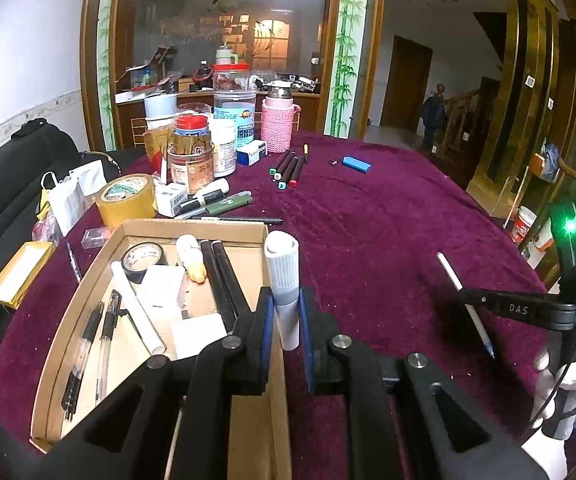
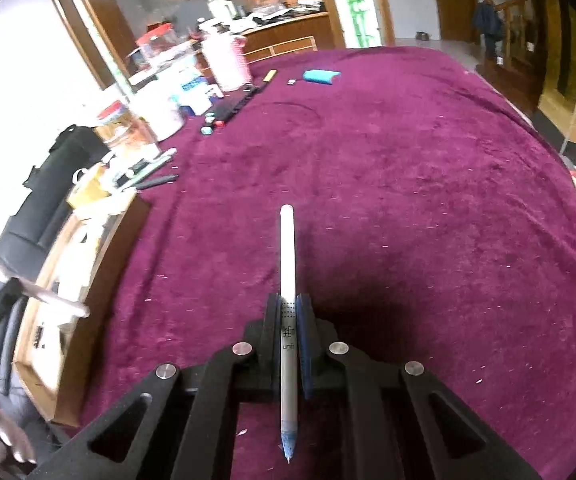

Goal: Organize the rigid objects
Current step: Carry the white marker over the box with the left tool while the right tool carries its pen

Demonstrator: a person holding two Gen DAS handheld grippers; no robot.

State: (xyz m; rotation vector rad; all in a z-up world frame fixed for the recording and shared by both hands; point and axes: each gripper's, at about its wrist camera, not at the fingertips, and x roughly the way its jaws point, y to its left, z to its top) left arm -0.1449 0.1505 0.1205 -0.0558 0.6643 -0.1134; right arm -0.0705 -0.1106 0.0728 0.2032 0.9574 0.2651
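Beside the box rim (image 1: pixel 265 240), right gripper (image 2: pixel 288 312) clamps pen (image 2: pixel 288 248)

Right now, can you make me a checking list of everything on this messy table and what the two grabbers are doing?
Surface: purple tablecloth, specked with crumbs.
Job's things: cardboard tray holding pens, tape and erasers; markers and blue lighter lying loose.
Clutter: jars, pink flask, yellow tape roll.
Grippers: left gripper shut on white tube beside the tray; right gripper shut on white pen.
Cables: thin black cable by the gloved hand.
Surroundings: black sofa, wooden cabinet.
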